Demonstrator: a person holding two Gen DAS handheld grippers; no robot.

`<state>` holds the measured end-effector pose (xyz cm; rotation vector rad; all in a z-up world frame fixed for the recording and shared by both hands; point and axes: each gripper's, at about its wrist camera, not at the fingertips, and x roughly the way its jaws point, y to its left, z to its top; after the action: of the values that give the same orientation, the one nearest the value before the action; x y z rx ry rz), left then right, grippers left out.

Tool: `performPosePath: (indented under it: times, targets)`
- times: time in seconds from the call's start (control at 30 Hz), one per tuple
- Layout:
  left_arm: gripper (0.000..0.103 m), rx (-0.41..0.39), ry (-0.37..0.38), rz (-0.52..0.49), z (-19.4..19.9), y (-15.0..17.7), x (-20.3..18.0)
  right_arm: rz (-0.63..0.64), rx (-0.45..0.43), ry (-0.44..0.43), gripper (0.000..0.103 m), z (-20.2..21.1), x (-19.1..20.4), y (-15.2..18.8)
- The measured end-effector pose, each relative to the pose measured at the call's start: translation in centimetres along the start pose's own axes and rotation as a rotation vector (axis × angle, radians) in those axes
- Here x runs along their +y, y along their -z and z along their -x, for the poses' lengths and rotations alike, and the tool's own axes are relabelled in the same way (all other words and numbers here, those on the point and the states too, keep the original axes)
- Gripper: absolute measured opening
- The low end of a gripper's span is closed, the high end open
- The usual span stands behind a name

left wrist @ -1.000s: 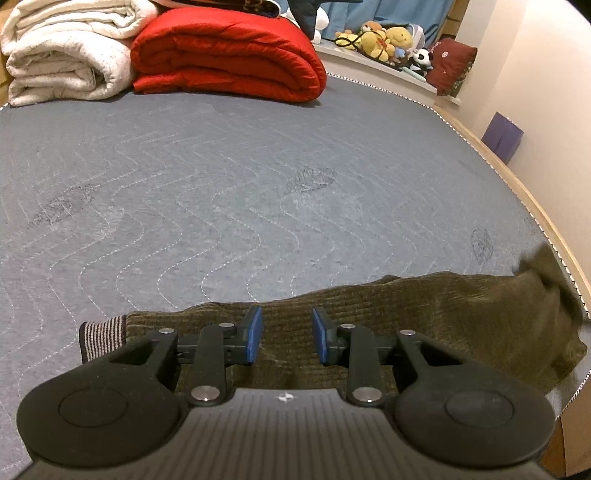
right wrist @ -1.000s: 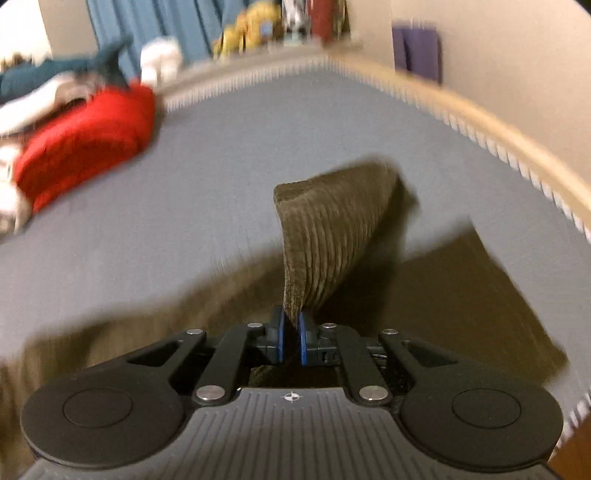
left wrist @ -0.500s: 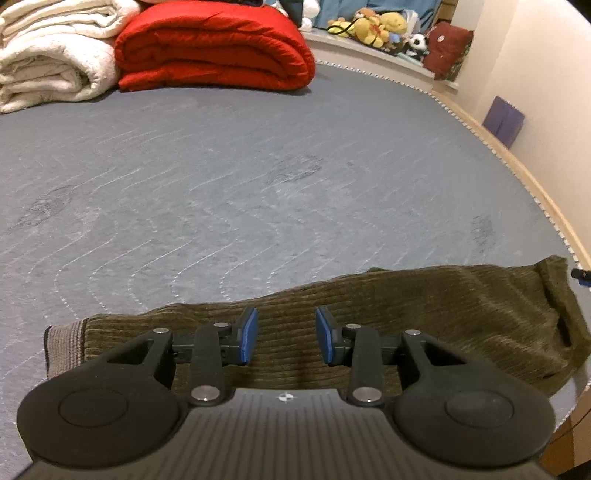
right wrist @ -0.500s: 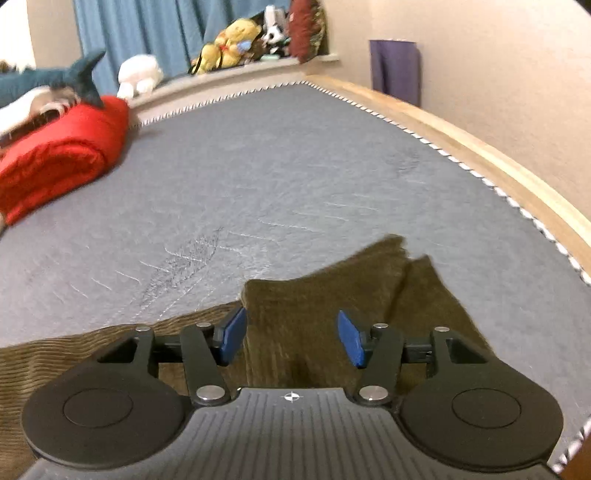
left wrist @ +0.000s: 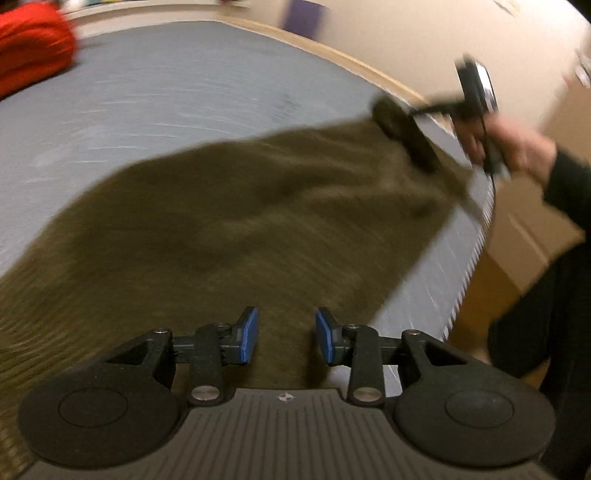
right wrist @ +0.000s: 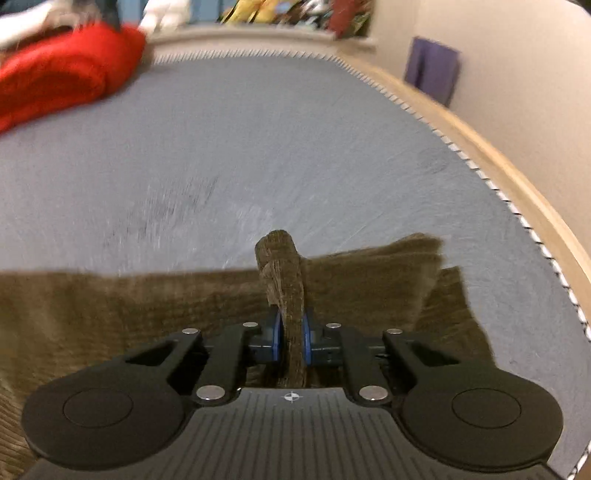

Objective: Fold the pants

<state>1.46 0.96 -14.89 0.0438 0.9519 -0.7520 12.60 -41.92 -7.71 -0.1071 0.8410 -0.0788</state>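
Olive corduroy pants lie along the near edge of a grey quilted mattress. My left gripper is open, its blue pads just above the cloth and holding nothing. My right gripper is shut on a bunched fold of the pants, which sticks up between the blue pads. In the left wrist view the right gripper shows at the pants' far end, held by a hand, blurred.
A red folded duvet lies at the far left of the mattress. Stuffed toys sit on a ledge behind it. The wooden bed frame curves along the right. A purple object leans on the wall.
My right gripper was open over the pants' end and has shut on a fold of it. My left gripper has swung right along the pants, still open.
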Motion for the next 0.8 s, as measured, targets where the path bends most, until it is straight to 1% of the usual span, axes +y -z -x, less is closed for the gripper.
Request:
performPosePath:
  times: [0.07, 0.1, 0.13, 0.2, 0.23, 0.27, 0.3, 0.33, 0.4, 0.47, 0.53, 0.57, 0.6, 0.67, 0.7, 0.73, 0.77, 0.8]
  targets:
    - [0.038, 0.027, 0.026, -0.044, -1.1, 0.3, -0.8, -0.068, -0.048, -0.009, 0.01, 1.5, -1.8, 0.2]
    - [0.038, 0.043, 0.022, -0.066, -1.6, 0.4, -1.1, -0.115, -0.074, -0.013, 0.01, 2.6, -2.9, 0.4]
    - [0.038, 0.063, -0.011, -0.086, -2.1, 0.7, -1.3, -0.154, -0.091, -0.016, 0.01, 3.4, -3.7, 0.7]
    - [0.038, 0.083, -0.035, -0.124, -2.9, 0.9, -1.3, -0.263, -0.128, -0.021, 0.01, 5.1, -6.1, 1.4]
    - [0.028, 0.085, -0.034, -0.125, -3.0, 0.9, -1.3, -0.314, -0.141, -0.021, 0.009, 5.5, -7.3, 1.9]
    - [0.008, 0.094, -0.042, -0.127, -2.9, 0.7, -1.2, -0.382, -0.154, -0.022, 0.009, 6.2, -8.6, 2.5]
    - [0.008, 0.099, -0.058, -0.139, -2.7, 0.4, -1.2, -0.445, -0.163, -0.025, 0.008, 6.7, -9.8, 3.0]
    - [0.006, 0.091, -0.093, -0.13, -2.3, 0.1, -1.1, -0.505, -0.165, -0.026, 0.007, 6.9, -11.1, 3.4]
    - [0.006, 0.059, -0.086, -0.128, -0.8, -0.8, -1.0, -0.647, -0.175, -0.016, 0.007, 8.1, -13.3, 4.9]
    - [0.006, 0.034, -0.078, -0.158, 0.7, -1.1, -1.0, -0.752, -0.185, -0.004, 0.006, 8.9, -14.9, 6.5]
    - [0.006, 0.052, -0.031, -0.176, 2.0, -0.6, -1.1, -0.817, -0.173, 0.04, 0.006, 9.7, -15.6, 8.1]
    - [0.006, 0.075, -0.01, -0.201, 1.9, -0.2, -1.3, -0.859, -0.142, 0.061, 0.007, 9.5, -16.1, 9.2]
    - [0.006, 0.103, -0.001, -0.227, 1.6, 0.3, -1.6, -0.899, -0.096, 0.079, 0.007, 8.8, -16.4, 10.4]
    - [0.006, 0.17, 0.001, -0.278, 0.5, 1.4, -2.5, -0.987, 0.029, 0.109, 0.008, 6.9, -17.2, 12.9]
    - [0.007, 0.19, 0.011, -0.292, 0.1, 1.8, -2.7, -1.045, 0.069, 0.14, 0.011, 6.4, -17.6, 14.0]
    - [0.009, 0.186, -0.011, -0.288, 0.1, 1.9, -2.8, -1.079, 0.067, 0.164, 0.022, 6.5, -17.7, 14.7]
    - [0.014, 0.167, -0.013, -0.28, 0.4, 1.7, -2.8, -1.086, 0.053, 0.191, 0.024, 6.7, -17.8, 14.7]
    - [0.018, 0.142, -0.005, -0.255, 1.3, 1.7, -2.4, -1.074, 0.031, 0.239, 0.032, 7.4, -17.8, 14.5]
